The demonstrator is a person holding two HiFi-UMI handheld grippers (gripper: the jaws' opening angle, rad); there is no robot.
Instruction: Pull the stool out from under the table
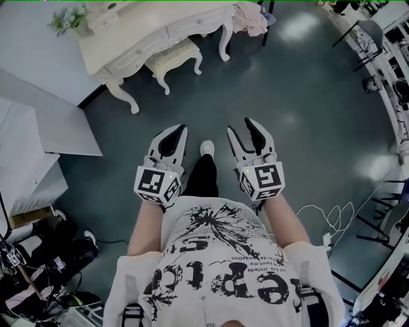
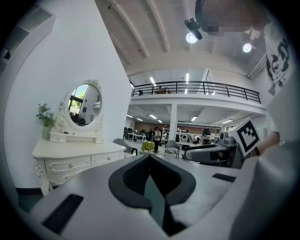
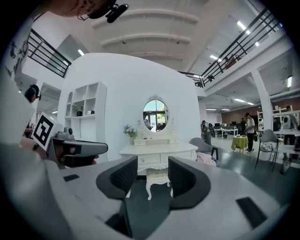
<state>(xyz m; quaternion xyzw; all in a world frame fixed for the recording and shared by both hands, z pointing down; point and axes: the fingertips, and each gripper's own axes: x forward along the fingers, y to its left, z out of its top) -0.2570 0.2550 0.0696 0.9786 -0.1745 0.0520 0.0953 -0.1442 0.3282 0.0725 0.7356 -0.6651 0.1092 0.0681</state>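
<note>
While we stand on the dark green floor (image 1: 300, 89), we hold one claw in each hand, side by side and low in front of us. Both point toward the white table (image 1: 144, 35) by the wall.

The left claw (image 1: 174, 129) is closed. In the left gripper view its two dark tips meet in the middle of the left claw (image 2: 150, 157), and nothing is held between them. The right claw (image 1: 241, 127) is open. In the right gripper view there is a wide gap between its pads, and the right claw (image 3: 152, 164) holds nothing – we see only the floor and the furniture far off through the gap.

The stool (image 1: 174, 56) is white with curly legs and a pale cushion. It sits at the front of the table, partly tucked under the edge. In the right gripper view the stool (image 3: 157, 176) stands in the space below the table (image 3: 157, 151), between the table's legs. Both claws are well apart from it – neither one touches it.

An oval mirror (image 3: 155, 115) stands on top of the table, and a small bunch of flowers (image 1: 67, 19) sits at one end. In the left gripper view the table (image 2: 75, 151) is off to the left, with the mirror (image 2: 84, 104) above it. A grey chair (image 3: 206, 146) stands near the table's other end. One white shoe (image 1: 206, 148) shows between the two claws.
</note>
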